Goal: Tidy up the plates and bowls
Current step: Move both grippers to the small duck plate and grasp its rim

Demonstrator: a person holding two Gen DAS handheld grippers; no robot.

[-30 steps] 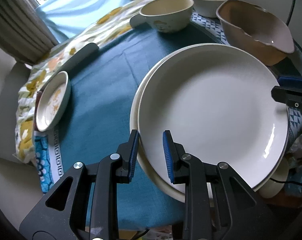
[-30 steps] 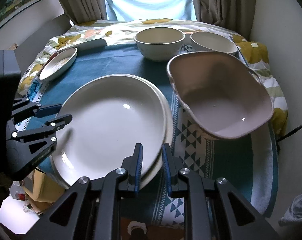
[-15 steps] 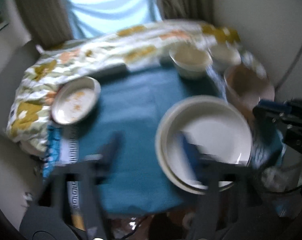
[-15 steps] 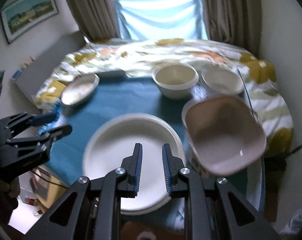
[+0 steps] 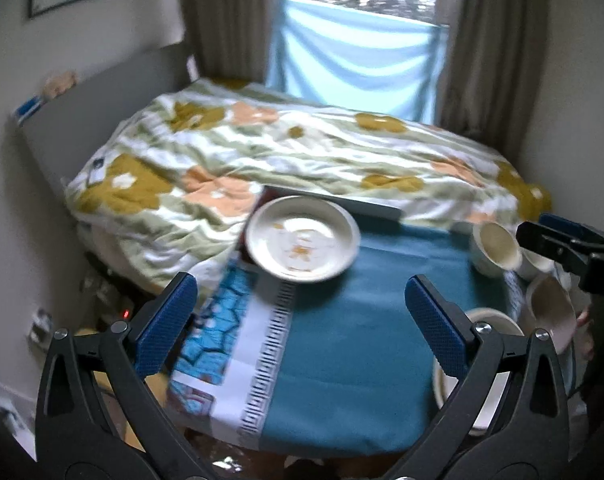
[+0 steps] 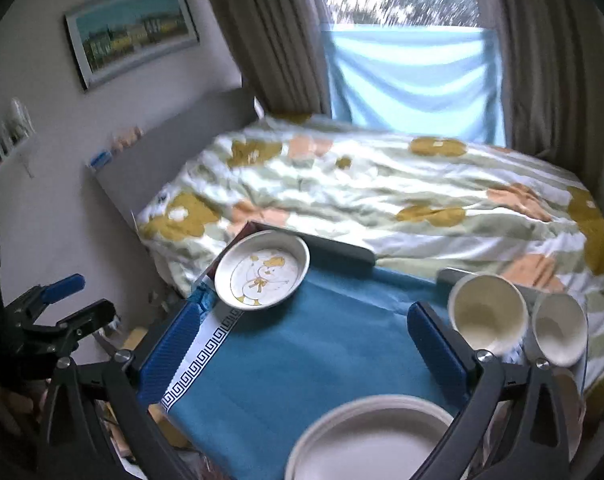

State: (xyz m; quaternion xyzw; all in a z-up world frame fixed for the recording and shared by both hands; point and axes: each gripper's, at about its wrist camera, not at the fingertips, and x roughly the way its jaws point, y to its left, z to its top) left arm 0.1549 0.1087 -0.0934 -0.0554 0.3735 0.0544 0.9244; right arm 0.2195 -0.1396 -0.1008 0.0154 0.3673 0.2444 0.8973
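A second ago both tools were pinched on the rim of the top white plate; now both have let go and pulled up and back. The left tool (image 5: 300, 320) has its jaws opening wide, with nothing between them. The right tool (image 6: 302, 344) likewise has its jaws opening, and they are empty.

The stacked white plates (image 6: 372, 438) lie on the teal cloth (image 6: 302, 364) covering the bench, at its near edge. Taking this stack as the landmark: a shallow dish with a yellow duck drawing (image 6: 262, 270) sits far off to the back left, partly over the cloth's patterned border. Two cream bowls (image 6: 488, 316) stand side by side to the back right. A pinkish-brown bowl (image 5: 552, 314) is just beside the stack on the right.

No readable writing or brand shows.

Beyond the bench is a bed with a flowered quilt (image 6: 382, 196) in white, mustard and peach. Behind it are brown curtains (image 6: 274, 36), a pale blue sheet across the window (image 6: 414, 80), and a framed landscape picture (image 6: 132, 28) on the left wall.
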